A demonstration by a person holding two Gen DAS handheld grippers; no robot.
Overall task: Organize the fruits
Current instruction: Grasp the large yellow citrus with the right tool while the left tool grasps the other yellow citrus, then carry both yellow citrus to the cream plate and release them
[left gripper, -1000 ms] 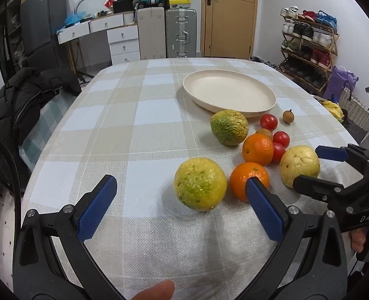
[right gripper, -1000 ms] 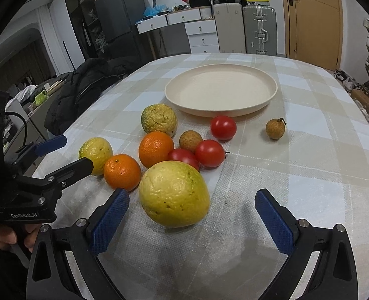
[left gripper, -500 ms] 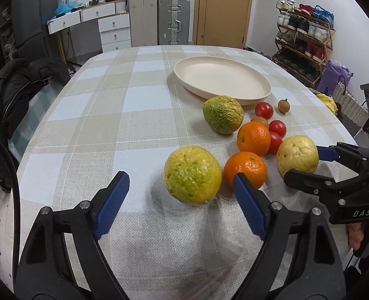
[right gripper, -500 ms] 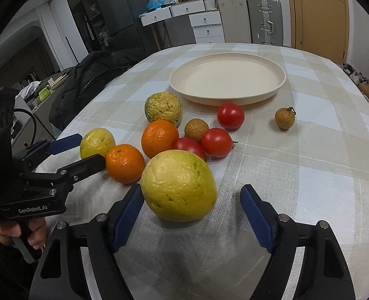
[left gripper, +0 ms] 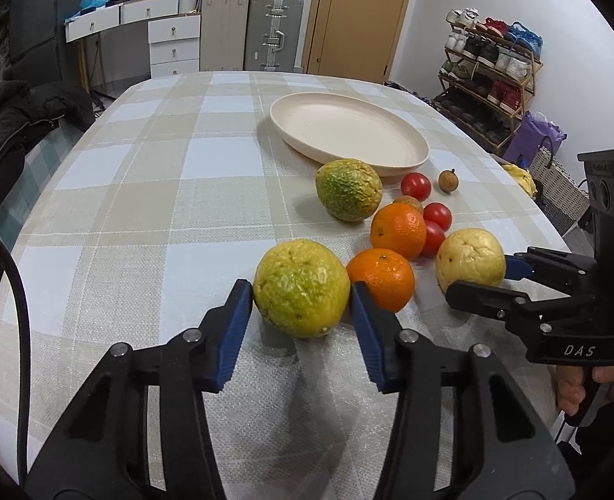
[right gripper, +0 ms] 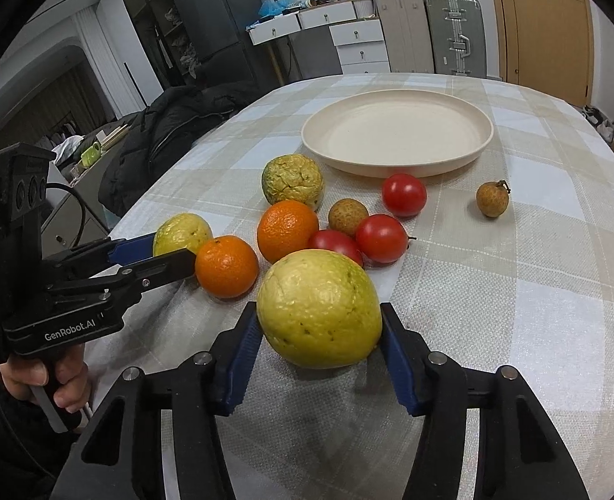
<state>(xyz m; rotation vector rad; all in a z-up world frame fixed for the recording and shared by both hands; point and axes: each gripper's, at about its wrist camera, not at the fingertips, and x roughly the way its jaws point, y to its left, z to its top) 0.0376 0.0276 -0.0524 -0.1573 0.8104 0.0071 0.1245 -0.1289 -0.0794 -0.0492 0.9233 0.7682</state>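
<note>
Two fruits on the checked tablecloth each sit between a pair of blue pads. My left gripper [left gripper: 300, 296] is closing its jaws, and both pads touch the sides of a yellow-green fruit [left gripper: 300, 287]. My right gripper [right gripper: 319, 318] is closing too, its pads against a large pale yellow fruit [right gripper: 319, 308]. Both fruits rest on the cloth. Between them lie two oranges [left gripper: 380, 279] [left gripper: 398, 229], three red tomatoes [right gripper: 403, 193] and a small brown fruit [right gripper: 347, 216]. Behind them are a wrinkled green fruit [left gripper: 348, 193] and an empty cream plate [left gripper: 348, 133].
A second small brown fruit [right gripper: 491, 198] lies alone right of the tomatoes. A black jacket [left gripper: 11, 133] hangs over a chair at the table's left edge. A shoe rack [left gripper: 490, 75] stands right of the table, suitcases [left gripper: 271, 29] and drawers behind it.
Both pairs of jaws have narrowed from wide open until their pads meet the two fruits. The left gripper has tipped slightly. The fruits have not moved.
</note>
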